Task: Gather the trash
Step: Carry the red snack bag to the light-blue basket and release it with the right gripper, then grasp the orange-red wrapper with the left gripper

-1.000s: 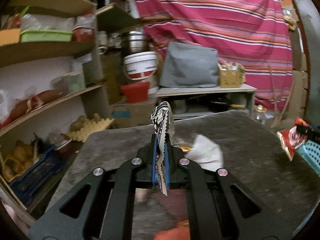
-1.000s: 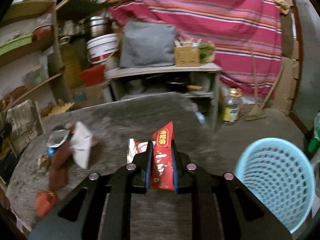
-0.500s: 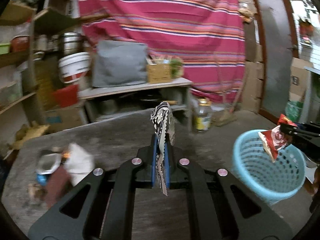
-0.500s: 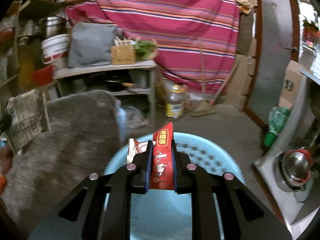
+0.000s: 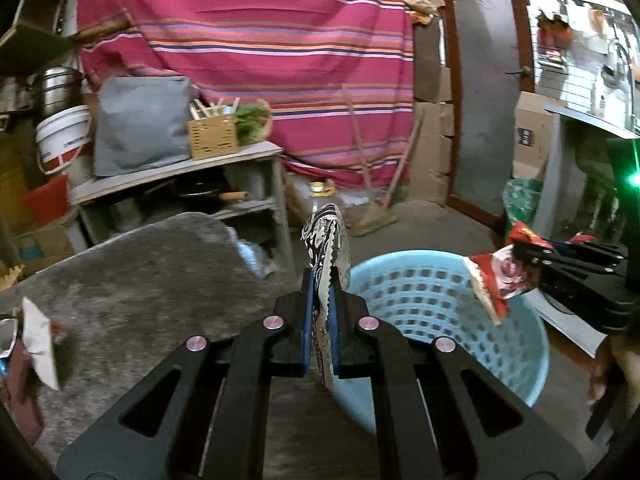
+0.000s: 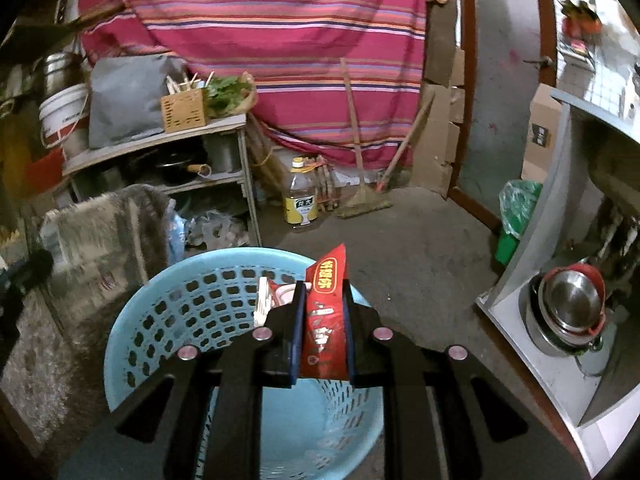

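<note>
Your left tool (image 5: 320, 312) is clamped on a black-and-white patterned wrapper (image 5: 325, 240) that stands up between its pads, held at the near rim of the blue basket (image 5: 440, 304) beside the grey counter (image 5: 132, 280). Your right tool (image 6: 322, 320) pinches a red snack packet (image 6: 325, 312) directly over the basket's (image 6: 168, 312) open mouth, and the left view shows that packet (image 5: 494, 276) hanging above the basket's far side. More scraps, a white paper (image 5: 38, 344) among them, lie on the counter's left edge.
</note>
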`<control>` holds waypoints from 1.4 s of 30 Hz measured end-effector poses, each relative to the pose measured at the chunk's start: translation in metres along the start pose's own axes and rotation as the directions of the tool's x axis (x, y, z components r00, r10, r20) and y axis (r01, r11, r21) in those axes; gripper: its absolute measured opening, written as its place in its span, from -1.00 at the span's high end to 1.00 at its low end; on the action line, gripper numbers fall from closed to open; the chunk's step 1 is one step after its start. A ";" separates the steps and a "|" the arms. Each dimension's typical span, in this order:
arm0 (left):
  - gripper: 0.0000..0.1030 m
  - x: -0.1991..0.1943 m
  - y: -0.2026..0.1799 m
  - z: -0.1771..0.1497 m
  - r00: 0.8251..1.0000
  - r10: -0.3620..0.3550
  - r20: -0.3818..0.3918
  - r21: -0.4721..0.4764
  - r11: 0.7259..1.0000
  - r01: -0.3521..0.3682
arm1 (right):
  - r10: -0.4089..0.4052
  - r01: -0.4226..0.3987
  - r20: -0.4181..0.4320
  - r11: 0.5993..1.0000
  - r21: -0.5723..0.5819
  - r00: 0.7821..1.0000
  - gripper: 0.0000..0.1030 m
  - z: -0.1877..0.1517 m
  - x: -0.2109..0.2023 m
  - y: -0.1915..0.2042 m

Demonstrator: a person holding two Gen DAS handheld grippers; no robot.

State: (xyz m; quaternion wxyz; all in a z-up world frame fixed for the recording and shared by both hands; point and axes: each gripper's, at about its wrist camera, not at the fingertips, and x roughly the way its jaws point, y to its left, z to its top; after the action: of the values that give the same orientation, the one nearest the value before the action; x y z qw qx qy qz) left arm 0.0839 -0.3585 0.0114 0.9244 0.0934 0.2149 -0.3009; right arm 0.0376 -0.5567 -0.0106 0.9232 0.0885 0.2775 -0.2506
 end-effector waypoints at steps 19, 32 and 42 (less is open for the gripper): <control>-0.44 0.011 0.006 0.007 0.997 0.065 -0.038 -0.001 0.998 -0.065 | 0.010 -0.011 -0.062 1.000 -0.023 0.998 0.66 -0.008 0.019 0.011; -0.75 -0.062 0.102 -0.008 0.975 0.222 0.033 -0.083 0.972 -0.219 | -0.003 0.001 -0.054 0.999 -0.045 0.999 -0.65 -0.009 0.017 0.056; -0.89 -0.126 0.183 -0.049 0.927 0.375 0.005 -0.138 0.918 -0.371 | 0.152 -0.149 0.033 0.986 -0.073 0.988 -0.91 -0.015 -0.033 0.132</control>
State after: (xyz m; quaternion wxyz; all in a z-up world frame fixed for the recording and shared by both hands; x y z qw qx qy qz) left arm 0.0847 -0.1324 0.0326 0.9722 0.0654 0.1986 -0.1056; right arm 0.0745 -0.4251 -0.0015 0.9472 0.0719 0.2607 -0.1721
